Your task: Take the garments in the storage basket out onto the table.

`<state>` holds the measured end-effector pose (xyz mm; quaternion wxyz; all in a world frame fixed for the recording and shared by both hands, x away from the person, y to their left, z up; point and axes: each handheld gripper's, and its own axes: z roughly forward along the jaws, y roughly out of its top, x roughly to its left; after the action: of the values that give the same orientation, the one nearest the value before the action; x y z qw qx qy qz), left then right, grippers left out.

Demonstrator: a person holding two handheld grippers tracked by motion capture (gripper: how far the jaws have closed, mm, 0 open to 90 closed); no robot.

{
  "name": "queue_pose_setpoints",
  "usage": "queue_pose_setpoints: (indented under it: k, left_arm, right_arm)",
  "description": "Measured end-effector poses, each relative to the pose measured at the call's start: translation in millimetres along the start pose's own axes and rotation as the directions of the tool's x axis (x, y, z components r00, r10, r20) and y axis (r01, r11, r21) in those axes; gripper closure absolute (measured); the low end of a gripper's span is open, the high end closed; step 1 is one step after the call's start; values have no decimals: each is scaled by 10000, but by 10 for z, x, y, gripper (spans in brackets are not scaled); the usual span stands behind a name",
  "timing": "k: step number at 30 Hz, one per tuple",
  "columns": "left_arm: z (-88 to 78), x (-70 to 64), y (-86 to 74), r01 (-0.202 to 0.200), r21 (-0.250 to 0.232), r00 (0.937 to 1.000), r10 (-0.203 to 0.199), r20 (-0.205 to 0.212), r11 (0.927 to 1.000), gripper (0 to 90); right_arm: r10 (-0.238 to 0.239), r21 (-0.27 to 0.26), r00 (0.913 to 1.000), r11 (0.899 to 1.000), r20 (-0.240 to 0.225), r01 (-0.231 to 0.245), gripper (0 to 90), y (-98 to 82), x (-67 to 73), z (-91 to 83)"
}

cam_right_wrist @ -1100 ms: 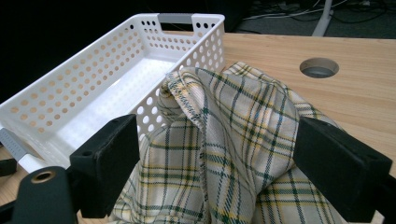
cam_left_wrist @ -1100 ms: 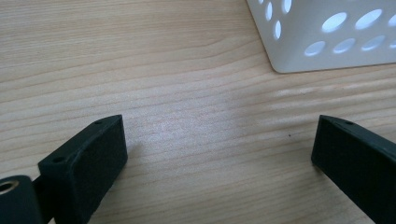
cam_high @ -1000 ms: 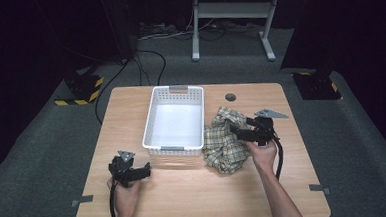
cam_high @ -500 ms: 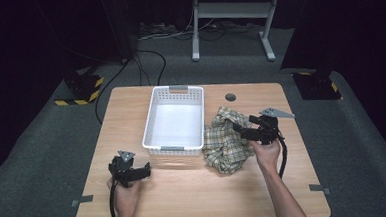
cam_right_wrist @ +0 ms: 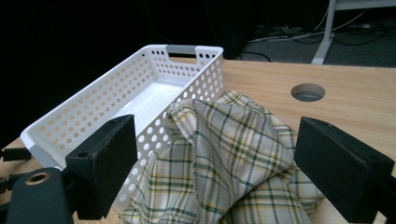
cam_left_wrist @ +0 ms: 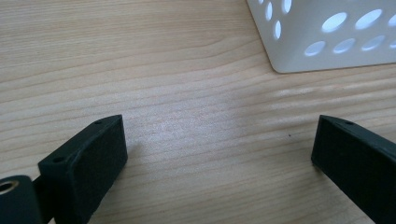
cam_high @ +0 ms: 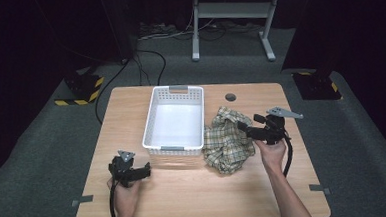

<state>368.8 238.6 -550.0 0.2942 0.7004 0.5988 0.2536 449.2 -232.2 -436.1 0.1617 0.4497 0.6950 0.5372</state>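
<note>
A crumpled plaid cloth (cam_high: 227, 146) (cam_right_wrist: 224, 158) in yellow and green lies bunched against the right wall of a white perforated basket (cam_high: 152, 125) (cam_right_wrist: 112, 112). My right gripper (cam_high: 244, 128) (cam_right_wrist: 212, 172) hovers at the cloth's right side, open, its jaws standing wide on either side of the cloth's raised fold without gripping it. My left gripper (cam_high: 145, 171) (cam_left_wrist: 219, 163) rests low over bare wood near the basket's front left corner (cam_left_wrist: 322, 37), open with nothing between its jaws.
The basket is empty and sits mid-table. A round cable hole (cam_high: 230, 97) (cam_right_wrist: 307, 92) lies behind the cloth. The wooden table (cam_high: 195, 198) has bare wood along its front. A metal stand (cam_high: 226, 16) and cables (cam_high: 147, 46) lie on the floor beyond.
My right gripper has lifted slightly at the cloth's right edge. The left gripper and basket have stayed put.
</note>
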Motion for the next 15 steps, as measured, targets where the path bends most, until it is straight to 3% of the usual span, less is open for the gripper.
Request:
queue_pose_setpoints:
  k: [15]
  left_arm:
    - [0,0,0,0,0,10000,0,0,10000,35]
  right_arm:
    - [77,-219,10000,9997,56,-76,139,25,-89,-180]
